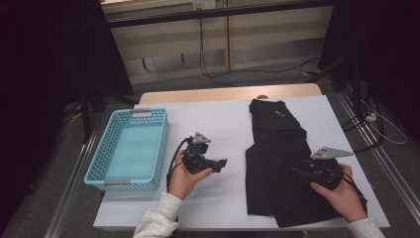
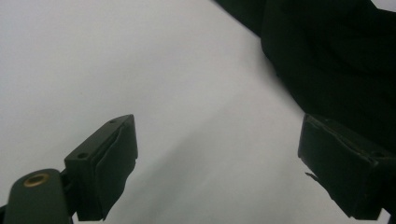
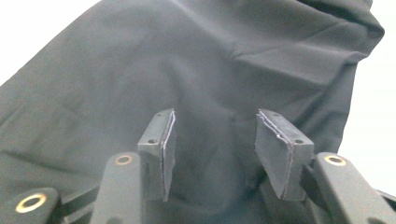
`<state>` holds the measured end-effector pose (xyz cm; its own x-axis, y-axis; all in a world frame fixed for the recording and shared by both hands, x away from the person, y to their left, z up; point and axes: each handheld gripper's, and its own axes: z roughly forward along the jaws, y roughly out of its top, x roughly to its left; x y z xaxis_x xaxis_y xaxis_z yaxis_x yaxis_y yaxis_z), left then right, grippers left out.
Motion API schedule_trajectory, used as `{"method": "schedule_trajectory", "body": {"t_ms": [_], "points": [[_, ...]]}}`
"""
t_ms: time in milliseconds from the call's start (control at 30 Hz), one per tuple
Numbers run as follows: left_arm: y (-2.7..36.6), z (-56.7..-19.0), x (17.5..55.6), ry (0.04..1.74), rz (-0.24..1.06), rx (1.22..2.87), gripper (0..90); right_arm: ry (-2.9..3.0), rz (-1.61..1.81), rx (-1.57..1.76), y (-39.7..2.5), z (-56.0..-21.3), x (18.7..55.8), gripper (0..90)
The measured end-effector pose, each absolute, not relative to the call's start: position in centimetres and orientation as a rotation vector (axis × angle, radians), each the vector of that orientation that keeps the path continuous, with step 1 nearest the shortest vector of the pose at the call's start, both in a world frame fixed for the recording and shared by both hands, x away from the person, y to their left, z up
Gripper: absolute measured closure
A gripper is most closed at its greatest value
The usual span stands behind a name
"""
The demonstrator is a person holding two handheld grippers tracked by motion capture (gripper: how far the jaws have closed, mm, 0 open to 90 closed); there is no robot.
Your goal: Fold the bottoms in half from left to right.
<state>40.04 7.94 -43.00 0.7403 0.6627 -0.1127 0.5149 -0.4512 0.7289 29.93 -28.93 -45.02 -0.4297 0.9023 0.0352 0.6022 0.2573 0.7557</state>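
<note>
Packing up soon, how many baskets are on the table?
1: a light blue plastic basket at the table's left side, beside the left hand-held gripper.

A white-covered table (image 1: 218,119) is seen, on which a blue basket (image 1: 130,148) and black garment (image 1: 280,163) are laid

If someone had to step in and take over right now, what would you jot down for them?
Left claw: open, holding nothing, over bare white table, pointing toward the black garment.
Right claw: open, over the garment's near part, nothing pinched.
The garment lies loosely folded on the table's right side. The blue basket sits at the left, nothing in it.
Done: apparently nothing gripped so far.
Left: probably grip the garment, finish folding, and perhaps move it to the basket.
</note>
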Motion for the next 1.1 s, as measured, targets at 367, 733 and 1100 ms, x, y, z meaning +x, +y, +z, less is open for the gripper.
{"method": "schedule_trajectory", "body": {"t_ms": [367, 733, 1100], "points": [[7.8, -43.1, 39.9, 0.881, 0.235, 2.152, 12.2, 2.191, 0.993, 1.368, -29.7, -45.8, 28.6, 90.0], [8.2, -42.9, 40.1, 0.897, 0.23, 2.135, 12.6, 2.137, 1.023, 1.339, -31.8, -43.9, 28.1, 90.0], [8.3, -43.0, 40.2, 0.907, 0.229, 2.138, 12.4, 2.119, 0.957, 1.362, -32.0, -44.7, 28.8, 63.5]]}}
